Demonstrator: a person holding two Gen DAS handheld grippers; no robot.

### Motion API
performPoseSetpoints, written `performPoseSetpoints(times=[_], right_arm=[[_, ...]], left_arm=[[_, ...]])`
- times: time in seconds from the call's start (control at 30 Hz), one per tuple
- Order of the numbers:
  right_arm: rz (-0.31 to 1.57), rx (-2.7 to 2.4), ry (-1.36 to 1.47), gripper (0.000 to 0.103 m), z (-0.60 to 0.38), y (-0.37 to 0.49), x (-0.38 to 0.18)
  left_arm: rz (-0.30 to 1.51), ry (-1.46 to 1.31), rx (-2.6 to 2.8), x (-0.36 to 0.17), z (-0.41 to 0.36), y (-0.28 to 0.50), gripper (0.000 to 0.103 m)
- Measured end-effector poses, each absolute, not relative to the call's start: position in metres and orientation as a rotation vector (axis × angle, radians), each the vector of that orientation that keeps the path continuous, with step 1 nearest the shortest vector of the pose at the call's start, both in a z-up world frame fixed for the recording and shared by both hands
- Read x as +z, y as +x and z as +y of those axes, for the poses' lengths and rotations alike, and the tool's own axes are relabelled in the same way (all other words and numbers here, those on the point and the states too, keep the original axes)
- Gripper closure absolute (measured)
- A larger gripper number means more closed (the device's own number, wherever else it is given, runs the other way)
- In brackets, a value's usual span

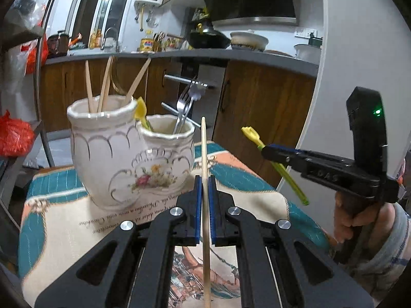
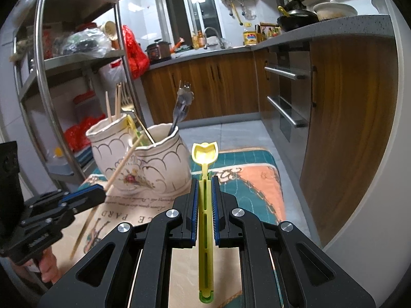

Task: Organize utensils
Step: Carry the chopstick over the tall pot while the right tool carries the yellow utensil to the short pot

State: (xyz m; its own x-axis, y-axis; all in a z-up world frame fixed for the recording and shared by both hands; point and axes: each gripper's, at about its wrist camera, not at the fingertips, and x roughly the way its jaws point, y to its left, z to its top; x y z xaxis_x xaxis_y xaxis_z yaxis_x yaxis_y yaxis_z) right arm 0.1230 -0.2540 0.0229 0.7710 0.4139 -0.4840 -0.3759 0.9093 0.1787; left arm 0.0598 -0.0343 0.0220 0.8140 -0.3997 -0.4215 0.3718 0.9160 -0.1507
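A wooden chopstick (image 1: 204, 179) is clamped upright between the pads of the left gripper (image 1: 204, 192), the twin ceramic holder (image 1: 128, 154) lying at ten o'clock. A yellow plastic spoon (image 2: 205, 205) is pinched by the right gripper (image 2: 205, 192), the holder at eleven o'clock. The fork-filled pot (image 1: 169, 151) appears crowded, though its depth is poorly shown. A slanted entry could snag the forks (image 1: 183, 110) or tip the holder off the patterned cloth (image 1: 244, 179).

Black plastic gripper (image 1: 204, 187) frames; blue finger pads (image 1: 197, 200); silver screws; green LED (image 1: 377, 112); bare hand (image 1: 359, 220); grey sleeve (image 1: 390, 241).
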Motion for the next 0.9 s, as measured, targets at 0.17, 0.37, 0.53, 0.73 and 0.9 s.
performPoseSetpoints(times=[0.17,0.37,0.53,0.73,0.9], right_arm=[[0.536,0.437,0.095,0.093,-0.251,0.125,0.024],[0.501,0.478,0.106,0.093,-0.236,0.121,0.035],[0.451,0.514,0.116,0.093,-0.224,0.128,0.054],[0.419,0.551,0.133,0.093,-0.213,0.147,0.069],[0.376,0.598,0.184,0.093,-0.200,0.172,0.082]], left_arm=[[0.409,-0.058,-0.425,0.030,-0.035,0.054,0.098],[0.358,-0.090,-0.378,0.044,-0.012,0.049,0.098],[0.288,-0.099,-0.332,0.070,0.011,0.053,0.098],[0.246,-0.105,-0.270,0.096,0.039,0.080,0.098],[0.226,-0.246,-0.270,0.105,0.065,0.119,0.098]])
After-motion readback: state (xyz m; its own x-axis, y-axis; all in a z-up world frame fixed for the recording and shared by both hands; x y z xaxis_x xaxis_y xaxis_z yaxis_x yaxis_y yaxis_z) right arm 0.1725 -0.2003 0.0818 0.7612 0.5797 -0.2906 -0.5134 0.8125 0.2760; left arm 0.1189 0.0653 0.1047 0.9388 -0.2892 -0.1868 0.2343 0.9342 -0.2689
